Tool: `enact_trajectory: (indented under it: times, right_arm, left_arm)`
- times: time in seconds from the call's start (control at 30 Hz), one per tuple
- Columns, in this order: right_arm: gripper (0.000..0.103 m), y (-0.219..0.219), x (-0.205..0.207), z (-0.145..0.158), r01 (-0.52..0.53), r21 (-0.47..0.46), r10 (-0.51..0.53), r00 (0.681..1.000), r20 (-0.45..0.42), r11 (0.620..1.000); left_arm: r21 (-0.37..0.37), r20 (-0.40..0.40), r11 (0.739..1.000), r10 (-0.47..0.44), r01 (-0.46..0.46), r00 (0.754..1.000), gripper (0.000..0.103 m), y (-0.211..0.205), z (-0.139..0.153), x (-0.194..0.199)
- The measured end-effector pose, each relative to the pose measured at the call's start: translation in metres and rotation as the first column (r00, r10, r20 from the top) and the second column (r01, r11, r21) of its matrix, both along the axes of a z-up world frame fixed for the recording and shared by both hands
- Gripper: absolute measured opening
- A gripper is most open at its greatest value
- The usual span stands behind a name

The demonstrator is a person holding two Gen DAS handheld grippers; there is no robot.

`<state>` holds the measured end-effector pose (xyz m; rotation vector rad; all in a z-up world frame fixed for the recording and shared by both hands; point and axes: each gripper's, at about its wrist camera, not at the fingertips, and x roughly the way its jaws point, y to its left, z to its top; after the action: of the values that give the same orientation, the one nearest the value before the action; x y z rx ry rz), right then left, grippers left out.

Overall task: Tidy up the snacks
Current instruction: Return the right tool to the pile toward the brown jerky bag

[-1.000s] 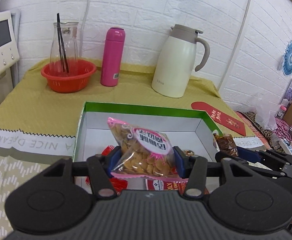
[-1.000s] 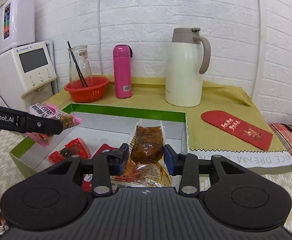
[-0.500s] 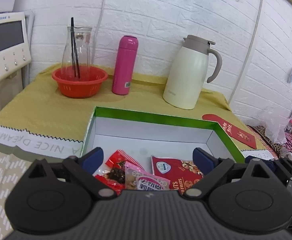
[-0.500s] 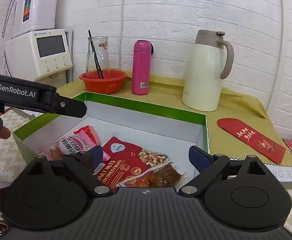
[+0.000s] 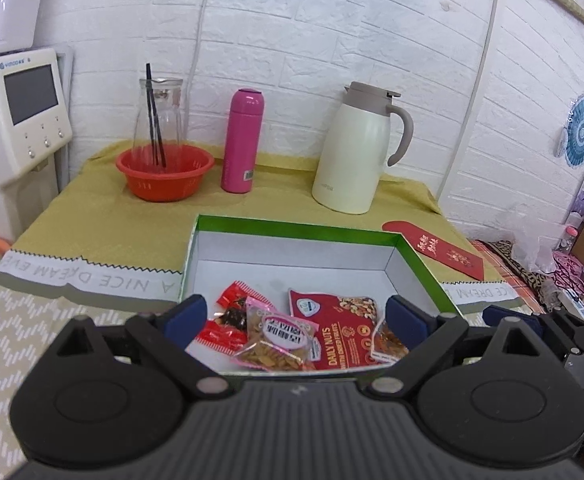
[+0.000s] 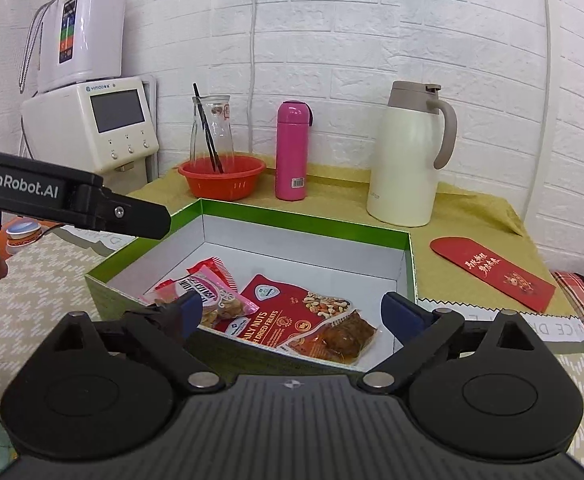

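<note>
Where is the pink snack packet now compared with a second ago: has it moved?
Yes. The pink snack packet went down from between the left claw fingers, above the green box rim, to the box floor beside the red nuts bag.

Brightness: both views are evenly and brightly lit, with soft, diffuse light.
Source: cannot tell; no lamp or window shows.
Shadows: faint ones only; the white inner walls of the green-rimmed cardboard box [image 6: 304, 222] shade to grey toward the near corner.
Glare: small highlights on the glossy pink-and-clear snack bag [image 5: 278, 340] and the cream insulated jug with taupe handle [image 6: 406, 160].
Distortion: strong fisheye; the white brick wall [image 5: 332, 20] bows at the edges, and dark vignette fills the right view's corners.
Focus: the centre is sharp; the margins are slightly soft.
</note>
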<state>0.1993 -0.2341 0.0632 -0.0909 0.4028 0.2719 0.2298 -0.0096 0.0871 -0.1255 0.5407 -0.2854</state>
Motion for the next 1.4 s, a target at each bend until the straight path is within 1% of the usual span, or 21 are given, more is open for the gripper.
enact_trajectory:
  times: [0.1,0.2,0.3,0.4,0.47,0.53,0.63,0.73,0.77,0.8,0.87,0.93,0.97,1.0,1.03,1.07,1.1,1.2,1.3,1.37,1.4]
  right_arm:
    - [0.103,-0.003,-0.026,0.001,0.008,0.013,-0.008,1.0,-0.003,1.0]
    - [0.103,-0.007,-0.054,-0.005,0.016,0.047,-0.015,1.0,-0.01,0.999]
    - [0.103,-0.009,-0.082,-0.018,0.019,0.078,-0.017,1.0,-0.025,0.997]
    - [0.103,-0.008,-0.102,-0.036,0.026,0.119,-0.017,0.997,-0.073,0.993]
    - [0.103,-0.006,-0.111,-0.048,0.005,0.18,0.015,0.994,-0.112,0.984]
    - [0.103,0.005,-0.116,-0.055,-0.046,0.205,0.077,0.986,-0.145,0.978]
    - [0.103,0.028,-0.115,-0.057,-0.1,0.17,0.126,0.981,-0.15,0.98]
    - [0.103,0.048,-0.113,-0.055,-0.142,0.143,0.162,0.978,-0.134,0.979]
    - [0.103,0.056,-0.113,-0.054,-0.158,0.123,0.174,0.977,-0.125,0.98]
    - [0.1,0.063,-0.114,-0.054,-0.17,0.091,0.179,0.978,-0.103,0.981]
    - [0.099,0.077,-0.115,-0.053,-0.174,0.018,0.175,0.983,-0.055,0.985]
    - [0.092,0.083,-0.112,-0.055,-0.164,-0.022,0.164,0.986,-0.033,0.986]
    - [0.078,0.084,-0.111,-0.055,-0.167,-0.025,0.167,0.986,-0.024,0.986]
    - [0.059,0.083,-0.111,-0.056,-0.187,-0.012,0.186,0.982,-0.025,0.982]
    - [0.05,0.081,-0.113,-0.055,-0.196,0.002,0.196,0.98,-0.03,0.981]
    - [0.027,0.078,-0.116,-0.055,-0.197,0.01,0.198,0.98,-0.027,0.98]
    - [0.013,0.075,-0.121,-0.054,-0.188,0.005,0.188,0.982,-0.025,0.982]
    - [0.001,0.059,-0.133,-0.052,-0.171,-0.026,0.171,0.985,-0.031,0.985]
    - [0.0,0.038,-0.141,-0.055,-0.113,-0.023,0.111,0.993,-0.048,0.993]
    - [0.003,0.026,-0.142,-0.055,-0.081,0.008,0.081,0.995,-0.06,0.997]
    - [0.014,0.022,-0.141,-0.055,-0.077,0.037,0.079,0.994,-0.07,0.996]
  left_arm:
    - [0.008,-0.02,1.0,0.011,-0.011,1.0,0.095,0.004,0.002,-0.027]
    - [-0.016,-0.032,1.0,-0.022,0.021,0.999,0.095,0.011,-0.004,-0.055]
    - [-0.034,-0.053,0.999,-0.027,0.025,0.998,0.095,0.018,-0.015,-0.08]
    - [-0.072,-0.08,0.997,-0.015,0.01,0.997,0.095,0.029,-0.032,-0.102]
    - [-0.103,-0.103,0.995,0.001,-0.012,0.995,0.095,0.037,-0.046,-0.116]
    - [-0.113,-0.131,0.993,0.009,-0.024,0.991,0.095,0.044,-0.057,-0.127]
    - [-0.125,-0.16,0.991,0.019,-0.039,0.987,0.095,0.055,-0.066,-0.138]
    - [-0.136,-0.163,0.989,0.041,-0.063,0.986,0.095,0.069,-0.068,-0.15]
    - [-0.137,-0.16,0.988,0.047,-0.07,0.986,0.095,0.073,-0.068,-0.152]
    - [-0.138,-0.156,0.988,0.054,-0.076,0.986,0.095,0.077,-0.067,-0.154]
    - [-0.137,-0.153,0.986,0.07,-0.092,0.986,0.095,0.083,-0.066,-0.156]
    - [-0.142,-0.154,0.985,0.074,-0.096,0.985,0.095,0.087,-0.066,-0.157]
    - [-0.144,-0.155,0.985,0.072,-0.094,0.985,0.095,0.088,-0.066,-0.157]
    - [-0.145,-0.156,0.985,0.069,-0.092,0.985,0.095,0.088,-0.066,-0.158]
    - [-0.145,-0.157,0.986,0.064,-0.088,0.985,0.095,0.088,-0.067,-0.157]
    - [-0.144,-0.157,0.986,0.058,-0.081,0.986,0.095,0.087,-0.068,-0.158]
    - [-0.144,-0.157,0.987,0.051,-0.074,0.986,0.095,0.086,-0.068,-0.158]
    - [-0.148,-0.156,0.988,0.01,-0.034,0.988,0.095,0.08,-0.069,-0.157]
    - [-0.149,-0.148,0.989,-0.036,0.014,0.988,0.095,0.068,-0.072,-0.155]
    - [-0.139,-0.147,0.99,-0.056,0.035,0.988,0.095,0.061,-0.074,-0.152]
    - [-0.131,-0.146,0.991,-0.058,0.039,0.988,0.095,0.059,-0.073,-0.149]
